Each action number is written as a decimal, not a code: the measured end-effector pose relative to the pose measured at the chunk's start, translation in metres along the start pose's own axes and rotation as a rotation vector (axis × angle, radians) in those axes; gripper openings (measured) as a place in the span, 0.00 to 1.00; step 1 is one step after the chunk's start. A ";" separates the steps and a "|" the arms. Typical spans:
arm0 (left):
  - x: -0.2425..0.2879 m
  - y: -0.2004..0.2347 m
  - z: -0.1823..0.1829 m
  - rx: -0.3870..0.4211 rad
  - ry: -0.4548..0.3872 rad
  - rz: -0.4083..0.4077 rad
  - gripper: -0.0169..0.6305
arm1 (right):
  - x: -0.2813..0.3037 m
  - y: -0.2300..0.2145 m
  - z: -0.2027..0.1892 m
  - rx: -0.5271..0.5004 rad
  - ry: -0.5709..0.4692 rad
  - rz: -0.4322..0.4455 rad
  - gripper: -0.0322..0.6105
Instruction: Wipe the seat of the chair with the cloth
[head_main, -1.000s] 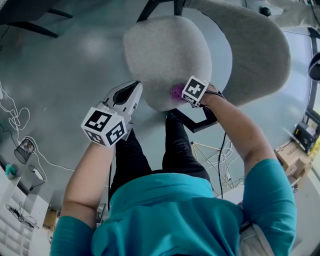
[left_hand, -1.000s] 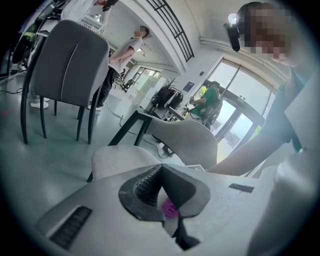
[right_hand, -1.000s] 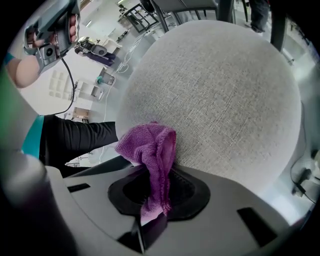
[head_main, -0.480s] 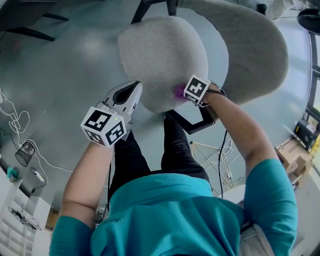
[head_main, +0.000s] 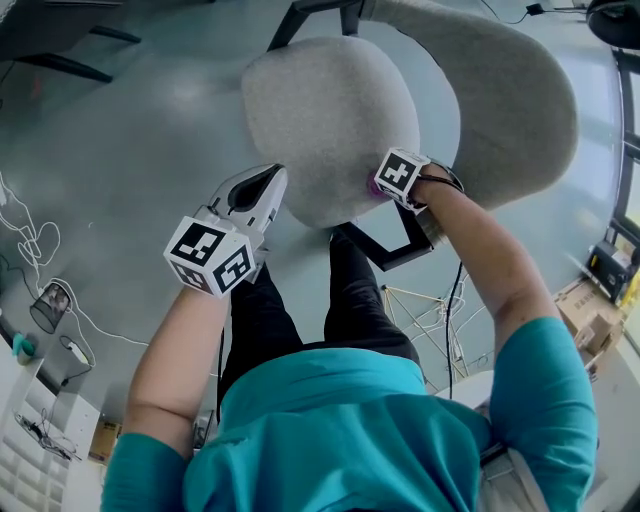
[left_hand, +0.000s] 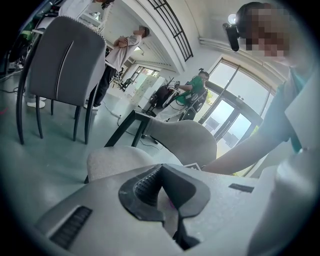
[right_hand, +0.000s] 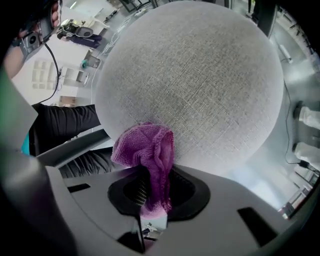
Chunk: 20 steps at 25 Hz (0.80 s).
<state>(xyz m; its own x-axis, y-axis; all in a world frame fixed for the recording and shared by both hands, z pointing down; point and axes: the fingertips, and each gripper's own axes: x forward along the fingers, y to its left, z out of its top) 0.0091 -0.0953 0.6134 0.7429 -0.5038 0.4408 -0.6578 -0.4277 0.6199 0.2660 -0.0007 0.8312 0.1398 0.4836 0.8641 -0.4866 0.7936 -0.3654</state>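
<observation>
Overhead, head view: right gripper (head_main: 377, 186) at centre right holds the purple cloth (head_main: 373, 187) against the near edge of the seat (head_main: 320, 110). The left gripper (head_main: 272, 176) is at lower left, just off the seat.
Left gripper view: jaws closed together, nothing between them.
Right gripper view: jaws clenched on the bunched cloth at lower centre, which touches the seat.

Grey chair (head_main: 330, 110) on glossy floor (head_main: 130, 150)
</observation>
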 end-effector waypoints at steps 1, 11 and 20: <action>-0.002 0.002 0.000 -0.003 -0.002 0.002 0.02 | 0.001 -0.004 -0.003 0.000 0.018 -0.011 0.16; -0.018 0.018 -0.004 -0.029 -0.020 0.027 0.02 | 0.007 -0.024 -0.018 0.001 0.150 -0.054 0.16; -0.023 0.022 -0.006 -0.040 -0.026 0.028 0.02 | 0.017 -0.044 -0.047 -0.049 0.394 -0.196 0.16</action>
<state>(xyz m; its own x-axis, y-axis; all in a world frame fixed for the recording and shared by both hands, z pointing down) -0.0220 -0.0884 0.6211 0.7203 -0.5346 0.4421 -0.6728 -0.3829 0.6331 0.3301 -0.0098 0.8454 0.5480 0.4189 0.7240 -0.3784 0.8961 -0.2321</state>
